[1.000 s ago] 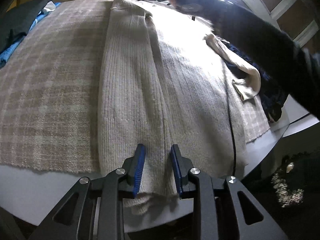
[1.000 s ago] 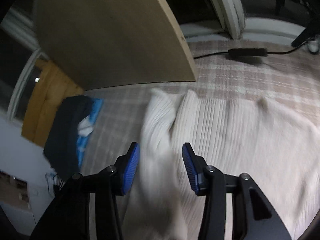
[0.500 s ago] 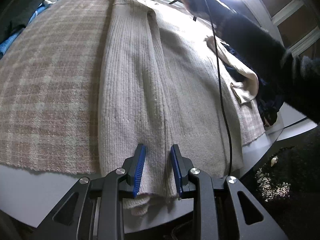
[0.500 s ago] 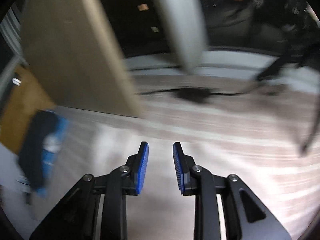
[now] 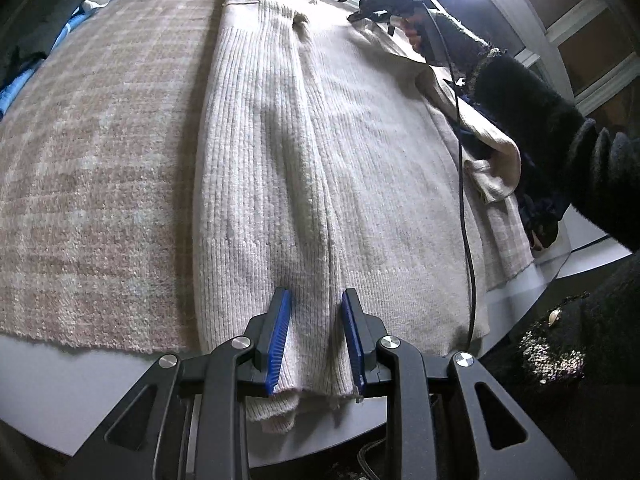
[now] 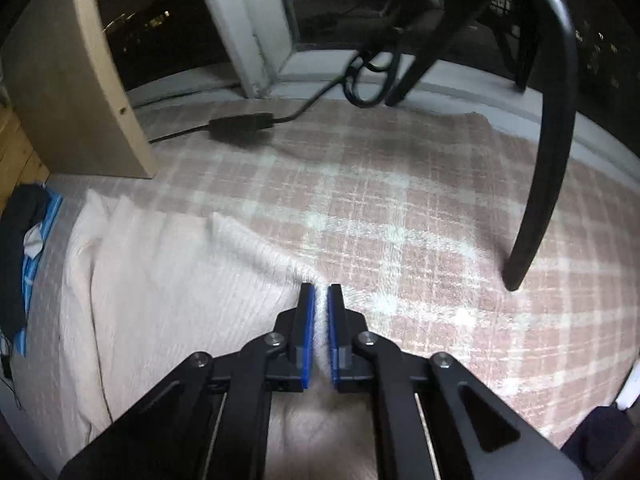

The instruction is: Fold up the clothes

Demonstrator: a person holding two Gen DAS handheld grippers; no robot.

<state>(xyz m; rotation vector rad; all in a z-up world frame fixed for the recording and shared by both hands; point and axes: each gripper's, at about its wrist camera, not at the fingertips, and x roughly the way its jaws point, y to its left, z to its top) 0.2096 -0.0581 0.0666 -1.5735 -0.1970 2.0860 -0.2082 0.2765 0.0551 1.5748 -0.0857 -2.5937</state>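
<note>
A cream ribbed sweater (image 5: pixel 280 140) lies lengthwise on a plaid blanket (image 5: pixel 100 160), one sleeve folded along its body. My left gripper (image 5: pixel 315 294) is at the near hem and shut on a bunch of the knit at the table's front edge. In the right wrist view, my right gripper (image 6: pixel 320 288) sits at the sweater's (image 6: pixel 168 280) far edge. Its pads are shut on a pinched ridge of the knit. A person's hand in a black fuzzy sleeve (image 5: pixel 532 108) reaches across the far right of the left wrist view.
A black cable (image 5: pixel 464 200) trails over the sweater's right side. A beige garment (image 5: pixel 496 160) lies at the right edge and dark and blue clothes (image 6: pixel 24 240) at the left. A power adapter (image 6: pixel 240 124), a wooden board (image 6: pixel 72 80) and a black curved leg (image 6: pixel 548 160) stand by the window.
My right gripper has swept sideways along the sweater's far edge and closed from wide apart onto the knit. The left gripper has kept its grip and place.
</note>
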